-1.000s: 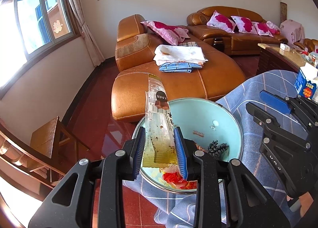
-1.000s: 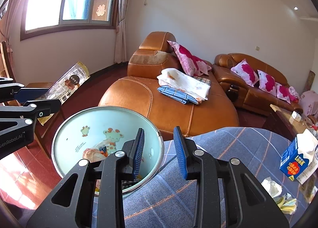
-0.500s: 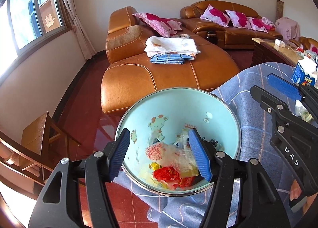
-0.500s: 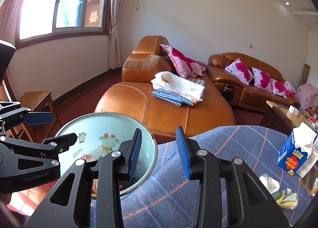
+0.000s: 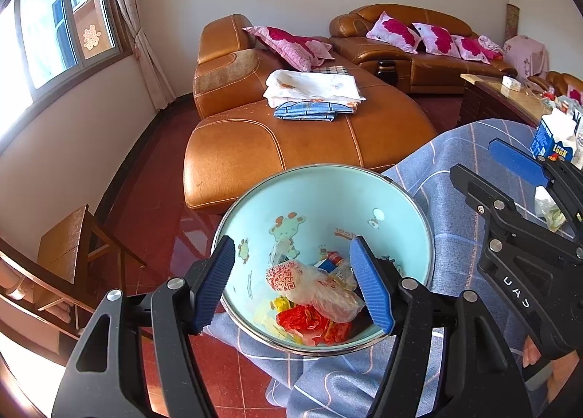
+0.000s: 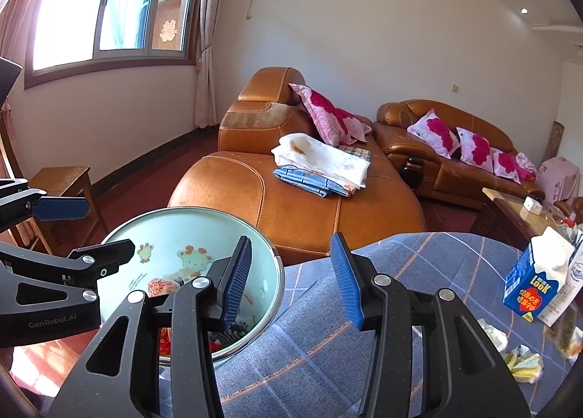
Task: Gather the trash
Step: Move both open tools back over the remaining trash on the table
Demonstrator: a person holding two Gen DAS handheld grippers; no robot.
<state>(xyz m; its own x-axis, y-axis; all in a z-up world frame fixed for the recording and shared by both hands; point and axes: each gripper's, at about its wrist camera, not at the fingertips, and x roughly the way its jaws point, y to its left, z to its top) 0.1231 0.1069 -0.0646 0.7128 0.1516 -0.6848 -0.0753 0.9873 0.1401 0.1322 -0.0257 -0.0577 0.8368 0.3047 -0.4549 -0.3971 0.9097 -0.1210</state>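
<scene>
A light blue trash bin [image 5: 397,206] with cartoon prints stands beside the table edge; it also shows in the right wrist view [image 6: 196,232]. Inside lie a clear plastic bag with red print [image 5: 309,286], red wrappers [image 5: 309,321] and other scraps. My left gripper [image 5: 295,286] is open and empty right above the bin. My right gripper [image 6: 295,279] is open and empty over the blue checked tablecloth [image 6: 419,265]. On the cloth lie crumpled yellow-white wrappers [image 6: 524,363] and a blue milk carton [image 6: 535,283].
A brown leather sofa [image 5: 309,141] with folded cloths [image 5: 313,90] and pink pillows stands behind the bin. A wooden stool [image 5: 69,239] is at the left by the wall. A wooden side table [image 6: 517,214] with small items is at the right.
One second ago my left gripper was shut on a long clear snack wrapper above the bin. It has opened wide and the wrapper has dropped into the bin. My right gripper opened a little.
</scene>
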